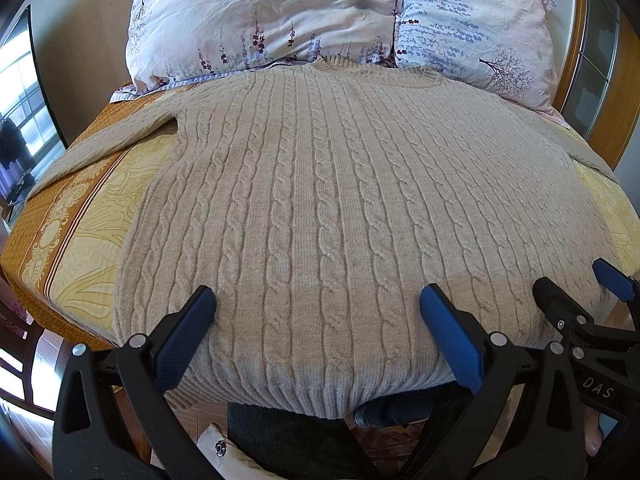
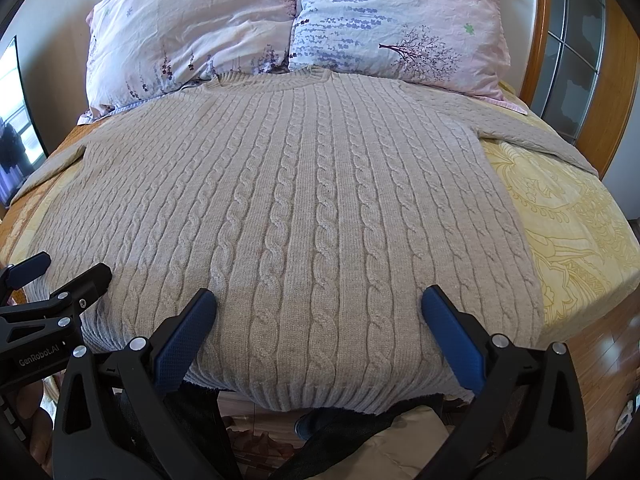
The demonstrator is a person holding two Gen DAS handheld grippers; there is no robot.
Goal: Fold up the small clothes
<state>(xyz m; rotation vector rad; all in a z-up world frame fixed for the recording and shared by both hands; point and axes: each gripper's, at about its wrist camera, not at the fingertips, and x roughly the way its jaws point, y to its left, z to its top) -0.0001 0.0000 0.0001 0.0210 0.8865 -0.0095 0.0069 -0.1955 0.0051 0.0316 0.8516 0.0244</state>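
Two tongs, both wide apart and holding nothing, over a flat cable-knit sweater (image 1: 320, 200).

Left tongs (image 1: 318, 308) and right tongs (image 2: 320, 308) should pinch the hem corners evenly, I'd say, keeping the fold square on the bed (image 2: 560, 216).

Beige cable-knit sweater (image 1: 320, 208); yellow-orange ornate bedspread (image 1: 80, 232); pink floral pillows (image 1: 256, 20).

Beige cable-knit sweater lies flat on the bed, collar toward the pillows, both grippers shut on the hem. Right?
Not quite: both views show the left gripper and right gripper open, above the hem of the sweater, gripping nothing. The rest holds.
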